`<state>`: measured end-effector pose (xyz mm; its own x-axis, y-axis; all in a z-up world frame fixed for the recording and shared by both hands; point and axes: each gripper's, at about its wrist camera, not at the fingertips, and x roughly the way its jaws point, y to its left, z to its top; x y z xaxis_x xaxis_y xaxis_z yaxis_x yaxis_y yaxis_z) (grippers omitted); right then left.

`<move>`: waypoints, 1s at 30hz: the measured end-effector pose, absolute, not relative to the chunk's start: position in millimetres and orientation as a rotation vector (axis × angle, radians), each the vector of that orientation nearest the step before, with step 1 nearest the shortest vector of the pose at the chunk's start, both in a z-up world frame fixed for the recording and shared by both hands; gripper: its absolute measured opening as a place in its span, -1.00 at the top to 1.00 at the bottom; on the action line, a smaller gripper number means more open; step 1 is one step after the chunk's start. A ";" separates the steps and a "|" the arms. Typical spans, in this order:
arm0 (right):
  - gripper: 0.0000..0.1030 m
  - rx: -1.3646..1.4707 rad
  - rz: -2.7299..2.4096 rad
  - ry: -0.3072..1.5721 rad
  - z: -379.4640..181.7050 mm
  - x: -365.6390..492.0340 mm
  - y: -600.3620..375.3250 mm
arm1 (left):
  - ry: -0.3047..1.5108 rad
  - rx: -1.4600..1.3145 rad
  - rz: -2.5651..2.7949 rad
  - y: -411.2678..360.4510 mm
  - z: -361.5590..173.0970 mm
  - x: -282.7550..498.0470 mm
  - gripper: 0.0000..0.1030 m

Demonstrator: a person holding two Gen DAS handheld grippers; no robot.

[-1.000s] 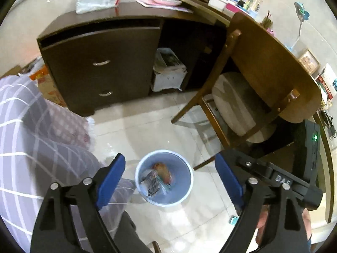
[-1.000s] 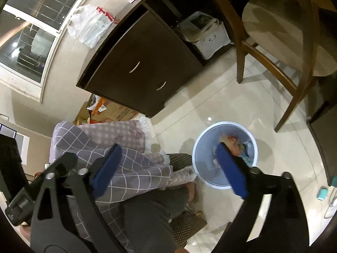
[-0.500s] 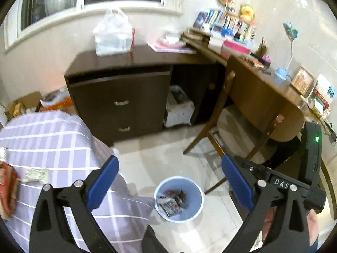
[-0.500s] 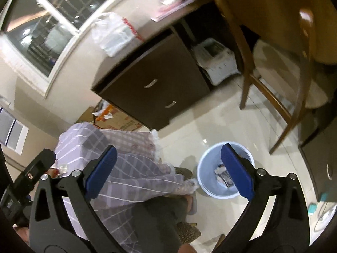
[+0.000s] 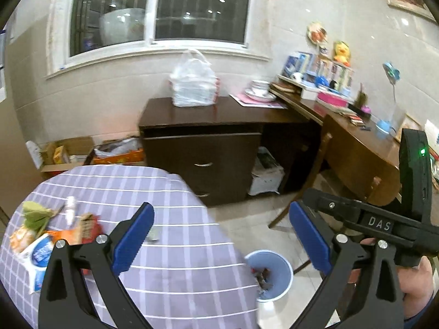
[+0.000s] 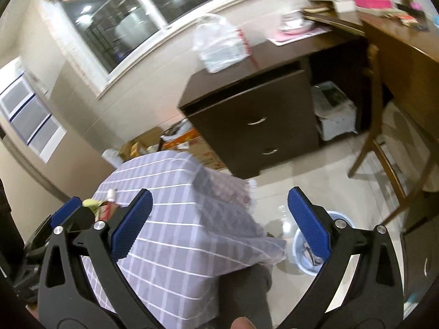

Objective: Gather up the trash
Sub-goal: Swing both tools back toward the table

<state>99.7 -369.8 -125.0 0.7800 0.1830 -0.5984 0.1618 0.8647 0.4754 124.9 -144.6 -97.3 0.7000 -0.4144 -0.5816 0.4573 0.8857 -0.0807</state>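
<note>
A light blue bin [image 5: 270, 274] stands on the floor beside the table, with wrappers inside. In the right wrist view the bin [image 6: 304, 255] is partly hidden behind my right finger. On the purple checked tablecloth [image 5: 178, 260] a trash pile lies at the left: a green wrapper [image 5: 35, 215], a red packet [image 5: 87, 227], a white-and-blue packet [image 5: 38, 255] and a small wrapper [image 5: 152, 237]. My left gripper [image 5: 219, 219] is open and empty above the table's edge. My right gripper [image 6: 219, 200] is also open and empty, over the cloth, with the trash [image 6: 101, 205] to its left.
A dark drawer cabinet [image 5: 208, 161] with a white plastic bag [image 5: 193, 82] stands under the window. A wooden chair [image 5: 343, 164] and a cluttered desk are at the right. Cardboard boxes [image 5: 68, 150] sit behind the table. A hand [image 5: 417, 282] holds the right gripper's body.
Both grippers have risen and tilted up from over the bin. The tabletop with its trash pile has come into view, and the bin now sits low in both views.
</note>
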 end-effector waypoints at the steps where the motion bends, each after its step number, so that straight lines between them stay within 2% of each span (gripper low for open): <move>1: -0.88 0.529 0.025 0.686 -122.6 102.2 -362.8 | 0.628 0.070 -0.476 -139.4 -96.4 125.3 -0.88; 15: -0.88 0.389 0.212 0.730 -103.9 134.7 -256.3 | 0.594 0.034 -0.274 -12.1 -96.6 125.1 -0.88; 30: -0.88 0.306 0.272 0.816 -125.8 160.4 -205.0 | 0.648 0.087 -0.103 94.5 -132.9 144.1 -0.88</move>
